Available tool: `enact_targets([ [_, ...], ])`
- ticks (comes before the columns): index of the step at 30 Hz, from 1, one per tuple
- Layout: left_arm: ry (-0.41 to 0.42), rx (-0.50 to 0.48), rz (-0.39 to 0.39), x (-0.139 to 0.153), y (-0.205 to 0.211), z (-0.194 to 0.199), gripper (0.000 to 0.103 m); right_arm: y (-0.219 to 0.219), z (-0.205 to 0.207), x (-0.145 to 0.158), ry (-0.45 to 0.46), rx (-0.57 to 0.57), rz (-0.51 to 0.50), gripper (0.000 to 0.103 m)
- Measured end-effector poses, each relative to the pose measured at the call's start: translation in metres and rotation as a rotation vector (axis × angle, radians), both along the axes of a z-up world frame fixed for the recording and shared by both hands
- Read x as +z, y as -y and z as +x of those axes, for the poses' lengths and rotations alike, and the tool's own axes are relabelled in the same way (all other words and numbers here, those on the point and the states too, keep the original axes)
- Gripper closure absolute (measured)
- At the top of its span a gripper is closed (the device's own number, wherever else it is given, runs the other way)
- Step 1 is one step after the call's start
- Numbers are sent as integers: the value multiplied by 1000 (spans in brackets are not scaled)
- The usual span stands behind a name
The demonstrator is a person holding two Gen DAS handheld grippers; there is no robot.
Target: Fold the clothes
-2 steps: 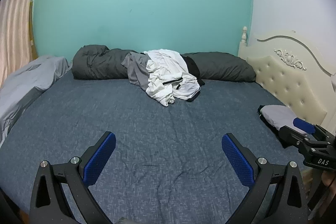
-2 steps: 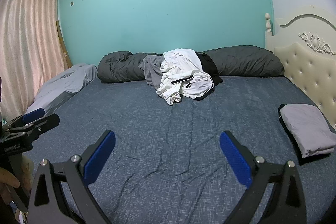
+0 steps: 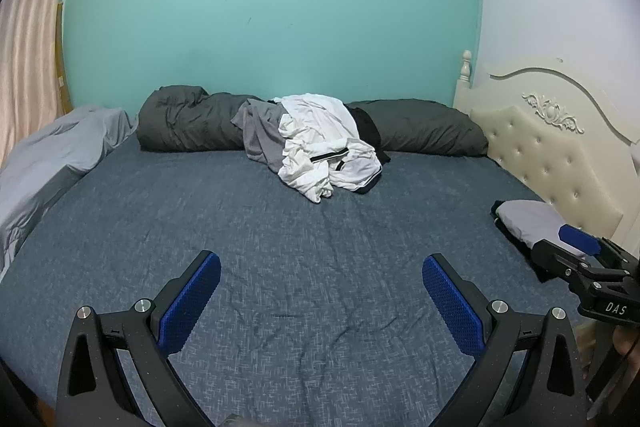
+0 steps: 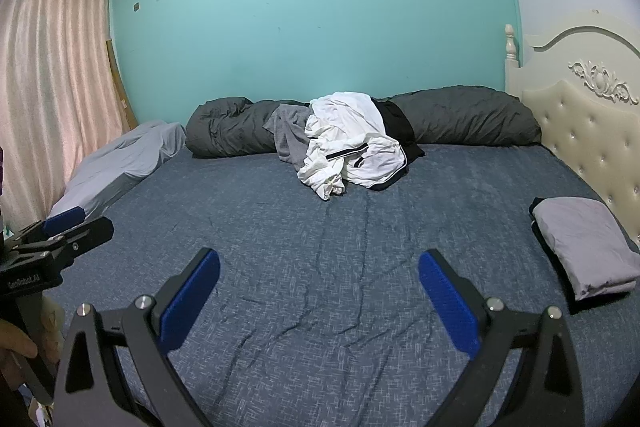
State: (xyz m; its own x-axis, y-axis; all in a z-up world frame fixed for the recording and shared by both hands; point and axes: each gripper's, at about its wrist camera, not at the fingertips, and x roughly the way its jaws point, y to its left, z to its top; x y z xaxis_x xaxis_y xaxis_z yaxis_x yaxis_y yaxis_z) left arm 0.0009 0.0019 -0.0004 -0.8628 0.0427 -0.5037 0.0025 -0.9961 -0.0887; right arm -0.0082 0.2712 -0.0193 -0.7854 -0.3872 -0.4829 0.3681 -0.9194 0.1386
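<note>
A heap of unfolded clothes [image 3: 320, 143] [image 4: 348, 143], white, grey and black, lies at the far side of the blue bed [image 3: 280, 227] against a rolled dark duvet. A folded grey garment [image 3: 528, 223] [image 4: 584, 243] rests on a black one at the bed's right edge, by the headboard. My left gripper [image 3: 320, 291] hovers open over the near bedsheet with nothing between its blue pads. My right gripper [image 4: 320, 291] is likewise open and holds nothing; it also shows at the right edge of the left wrist view [image 3: 580, 259]. Both are far from the heap.
A rolled dark grey duvet [image 3: 192, 123] [image 4: 472, 115] runs along the teal wall. A light grey pillow [image 3: 52, 155] [image 4: 120, 159] lies at the left. A cream tufted headboard [image 3: 552, 147] [image 4: 592, 131] bounds the right; pink curtains [image 4: 52, 67] hang left. A hand [image 4: 16, 343] shows at lower left.
</note>
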Motion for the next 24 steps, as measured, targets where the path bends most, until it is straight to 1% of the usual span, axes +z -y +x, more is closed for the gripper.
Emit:
enact_targets([
  [7, -9, 0, -13, -1, -5, 2, 0, 0, -2, 0, 4, 1, 19, 3],
  [14, -22, 1, -8, -1, -4, 2, 0, -6, -5, -1, 10, -6, 13, 3],
  [24, -13, -3, 3, -2, -4, 1, 0, -6, -5, -4, 7, -2, 6, 3],
])
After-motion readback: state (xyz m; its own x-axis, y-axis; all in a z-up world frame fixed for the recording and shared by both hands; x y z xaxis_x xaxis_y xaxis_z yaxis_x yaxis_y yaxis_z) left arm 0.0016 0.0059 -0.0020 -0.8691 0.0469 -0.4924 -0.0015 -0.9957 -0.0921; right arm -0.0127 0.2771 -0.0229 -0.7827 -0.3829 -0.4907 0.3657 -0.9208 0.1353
